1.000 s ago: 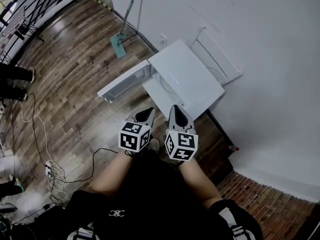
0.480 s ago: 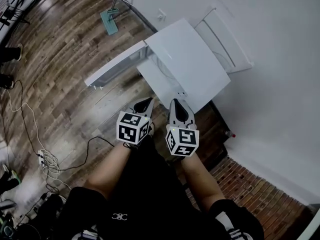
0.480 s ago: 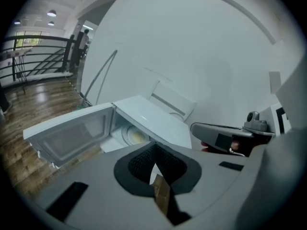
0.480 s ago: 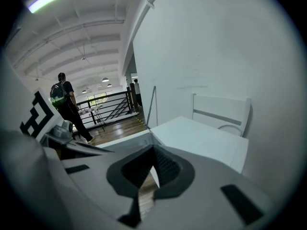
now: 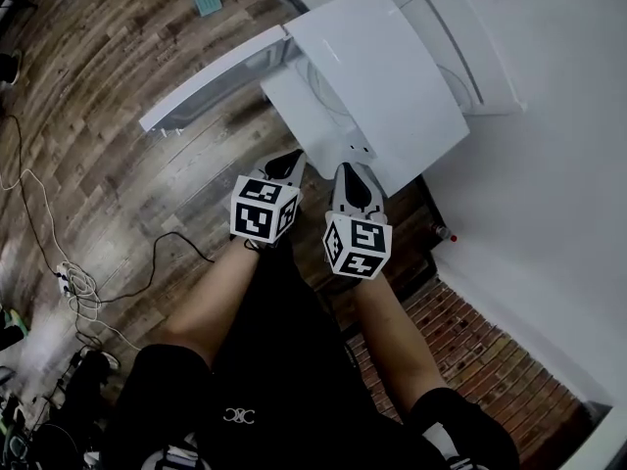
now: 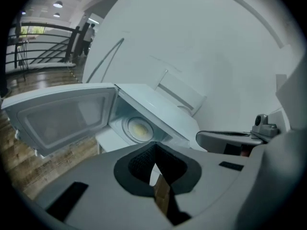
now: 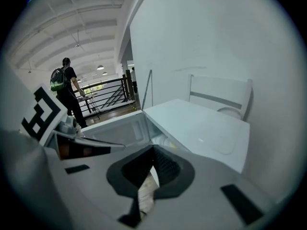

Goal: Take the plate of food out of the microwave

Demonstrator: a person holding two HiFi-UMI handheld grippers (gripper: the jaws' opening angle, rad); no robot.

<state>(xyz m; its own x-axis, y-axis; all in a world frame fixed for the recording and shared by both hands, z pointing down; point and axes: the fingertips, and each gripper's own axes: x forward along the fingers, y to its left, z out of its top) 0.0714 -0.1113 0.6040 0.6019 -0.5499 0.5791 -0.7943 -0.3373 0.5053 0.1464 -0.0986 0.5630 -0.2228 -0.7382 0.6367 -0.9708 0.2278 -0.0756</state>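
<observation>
A white microwave (image 5: 382, 76) is seen at the far side of the wooden floor (image 5: 118, 164), against the white wall, with its door (image 5: 216, 76) swung wide open to the left. The plate of food (image 6: 138, 128) is found inside the open cavity, lying flat on the cavity floor with a pale yellow heap at its middle; it is shown only in the left gripper view, since the cavity is covered by the microwave's top in the head view. Both tongs are held side by side on the near side of the microwave, well apart from the plate. The left tongs (image 5: 291, 158) are clenched on nothing, their dark pads being met along one line, and the right tongs (image 5: 350, 169) are likewise closed and empty. Black-and-white square patterns are carried on the cube of each gripper, but no words can be read from them. No brand or label can be made out on the microwave. A small white emblem (image 5: 233, 416) is printed on the person's dark clothing, too small to be read. A white chair (image 5: 470, 37) is placed behind the microwave, loose cables (image 5: 69, 282) are strewn at the left, and a person with a backpack (image 7: 64, 87) is seen far off by a railing.
</observation>
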